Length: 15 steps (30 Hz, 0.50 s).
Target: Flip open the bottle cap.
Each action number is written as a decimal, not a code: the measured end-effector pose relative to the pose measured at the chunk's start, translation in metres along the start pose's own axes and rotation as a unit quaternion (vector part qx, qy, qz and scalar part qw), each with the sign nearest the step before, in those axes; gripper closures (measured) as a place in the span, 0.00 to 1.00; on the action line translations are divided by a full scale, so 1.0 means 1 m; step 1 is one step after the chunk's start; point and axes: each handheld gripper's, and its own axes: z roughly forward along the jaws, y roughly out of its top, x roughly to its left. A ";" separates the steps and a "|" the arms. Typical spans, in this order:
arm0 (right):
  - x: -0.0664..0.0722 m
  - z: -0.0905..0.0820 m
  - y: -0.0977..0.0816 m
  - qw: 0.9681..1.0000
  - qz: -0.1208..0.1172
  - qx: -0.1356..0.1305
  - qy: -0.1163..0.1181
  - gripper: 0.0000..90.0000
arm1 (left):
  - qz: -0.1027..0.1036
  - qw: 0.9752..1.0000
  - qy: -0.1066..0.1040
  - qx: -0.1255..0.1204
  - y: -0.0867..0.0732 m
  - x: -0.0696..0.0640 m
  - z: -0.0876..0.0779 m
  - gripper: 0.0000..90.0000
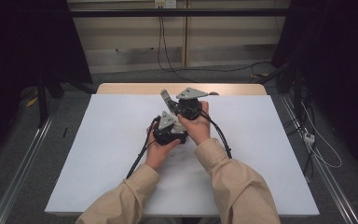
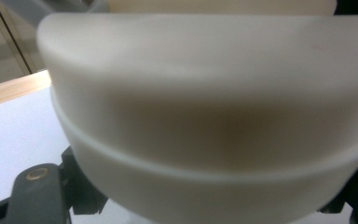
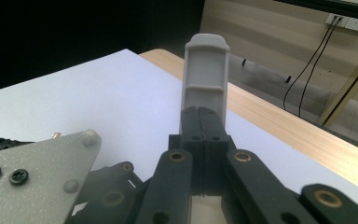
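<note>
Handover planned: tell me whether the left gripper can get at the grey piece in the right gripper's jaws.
Probably yes: the left gripper sits right beside the right gripper, nothing lies between them, and the grey piece stands clear above the shut jaws.

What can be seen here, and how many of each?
piece: one, pale grey, upright at mid-table
sheet: one, white, covering the table
table: one, light wood, far edge showing
cables: several, black, on the wall and floor behind
sleeves: two, beige, coming in from below
left gripper: one, black, shut on the piece
right gripper: one, black, shut, beside the piece
</note>
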 end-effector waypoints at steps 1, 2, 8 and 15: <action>0.000 0.000 0.000 1.000 0.000 0.000 0.000 1.00 | 0.000 1.000 0.000 0.000 0.000 0.000 0.000 0.21; 0.000 0.000 0.000 1.000 0.000 0.000 0.000 1.00 | 0.000 1.000 0.000 0.000 0.000 0.000 0.000 0.21; 0.001 0.003 -0.001 1.000 0.000 0.003 0.000 1.00 | -0.002 1.000 -0.001 -0.001 0.000 0.001 0.000 0.21; -0.001 0.004 -0.002 1.000 0.001 0.011 0.003 1.00 | 0.002 1.000 0.000 0.001 0.000 -0.001 0.000 0.21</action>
